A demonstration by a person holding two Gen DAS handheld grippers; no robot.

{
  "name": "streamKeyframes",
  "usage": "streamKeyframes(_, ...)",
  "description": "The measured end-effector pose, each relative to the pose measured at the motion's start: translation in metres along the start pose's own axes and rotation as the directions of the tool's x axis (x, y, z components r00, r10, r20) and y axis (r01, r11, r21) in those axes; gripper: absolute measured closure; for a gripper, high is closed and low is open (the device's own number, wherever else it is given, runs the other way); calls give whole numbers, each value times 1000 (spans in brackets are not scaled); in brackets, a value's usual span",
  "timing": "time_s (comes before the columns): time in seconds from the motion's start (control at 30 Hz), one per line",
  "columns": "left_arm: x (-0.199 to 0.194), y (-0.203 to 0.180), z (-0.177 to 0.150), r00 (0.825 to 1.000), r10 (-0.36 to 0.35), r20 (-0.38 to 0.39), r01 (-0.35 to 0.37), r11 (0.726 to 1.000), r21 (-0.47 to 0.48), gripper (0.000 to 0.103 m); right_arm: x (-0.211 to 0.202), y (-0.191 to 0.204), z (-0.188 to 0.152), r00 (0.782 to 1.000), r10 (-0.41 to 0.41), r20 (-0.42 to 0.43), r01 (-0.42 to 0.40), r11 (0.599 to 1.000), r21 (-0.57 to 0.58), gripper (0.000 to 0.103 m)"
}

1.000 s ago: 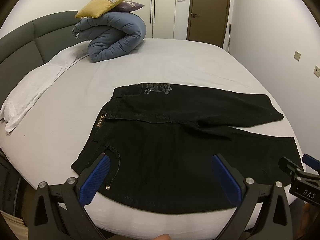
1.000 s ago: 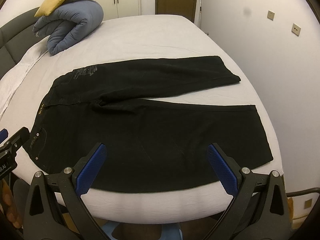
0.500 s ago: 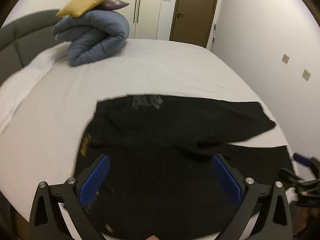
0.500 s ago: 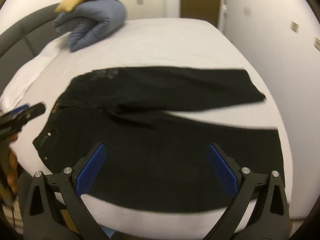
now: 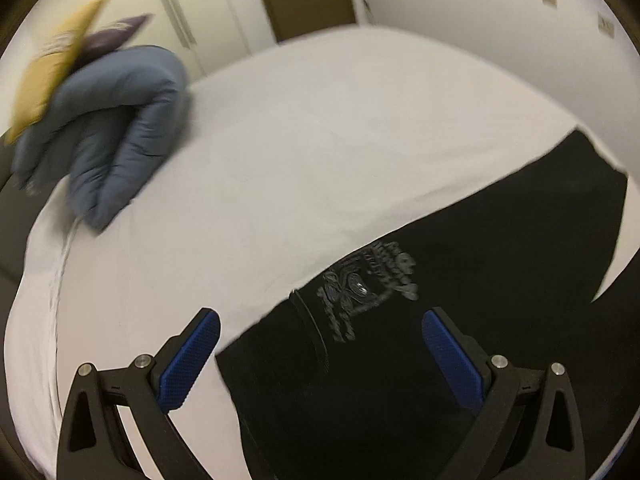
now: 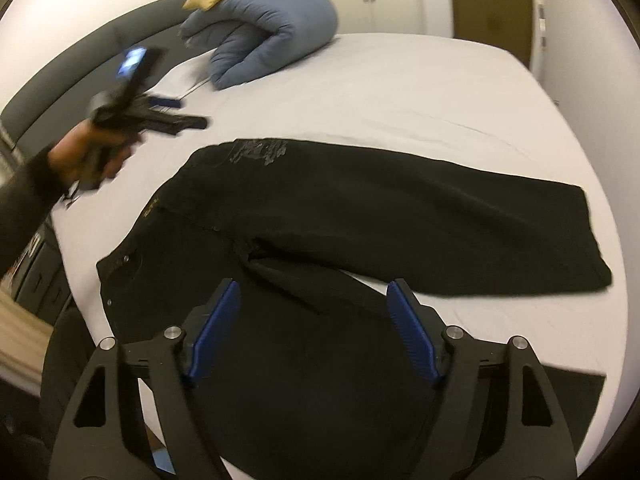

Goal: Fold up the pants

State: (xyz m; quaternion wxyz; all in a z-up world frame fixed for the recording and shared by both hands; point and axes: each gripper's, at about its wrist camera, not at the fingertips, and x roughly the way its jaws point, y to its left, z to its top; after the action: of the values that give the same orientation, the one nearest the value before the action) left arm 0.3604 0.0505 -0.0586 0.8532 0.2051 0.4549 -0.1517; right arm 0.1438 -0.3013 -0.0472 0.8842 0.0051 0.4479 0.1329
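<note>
Flat black denim pants (image 6: 360, 216) lie mid-bed, below the rolled blue duvet (image 6: 264, 36). Your left gripper (image 5: 320, 344) has swung over their waistband, jaws wide, empty. Your right gripper (image 6: 314, 322) has just narrowed, pinching nothing.

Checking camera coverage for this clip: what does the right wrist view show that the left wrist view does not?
Only the right wrist view: the left hand holding the left gripper above the sheet, both legs of the pants spread out, and the right gripper, jaws apart and just been closing, nothing clamped.

Only the left wrist view: the left gripper's own pads, wide apart over the waistband corner.

Both: the black pants, the grey print, the white bed sheet, the rolled blue duvet and the yellow cushion.
</note>
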Motion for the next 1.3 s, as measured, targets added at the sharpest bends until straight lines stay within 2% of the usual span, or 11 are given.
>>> streamKeyframes(0.1,49,8,7,995,8,-101,-3,999,44,0,17,-8,6,1000,0,-27,-1,999,-45,28)
streamKeyframes(0.37,125,40,14,969,-19,-246,38,996,75,0,33,-26,6,994,93,-60,-96,994,-47,28)
streamKeyframes(0.5,143,54,11,951,-92,-295,109,993,40,3,44,-34,10,992,100,-74,-103,994,-44,28)
streamKeyframes(0.6,146,59,5,936,-164,-310,170,985,-9,21,53,-33,19,992,108,-70,-112,992,-54,31)
streamKeyframes(0.7,137,57,0,929,-210,-305,210,977,-32,46,68,-25,37,992,113,-57,-117,989,-86,36)
streamKeyframes(0.73,133,55,-1,929,-208,-306,211,977,-24,59,73,-24,46,992,113,-46,-117,989,-95,38)
streamKeyframes(0.77,128,52,-1,930,-201,-307,208,978,-12,85,75,-24,54,993,113,-42,-117,988,-100,39)
streamKeyframes(0.8,124,50,-3,931,-192,-310,202,979,-3,89,80,-23,65,993,113,-35,-116,987,-108,39)
streamKeyframes(0.9,100,51,-10,953,-164,-253,172,985,12,91,91,-19,96,993,114,-8,-114,982,-153,43)
streamKeyframes(1.1,25,46,-41,996,-74,-50,76,996,43,91,129,-2,157,995,92,-24,-95,958,-271,43)
streamKeyframes(1.3,-10,8,-56,997,5,81,-12,996,89,92,178,9,187,995,39,-90,-70,925,-373,43)
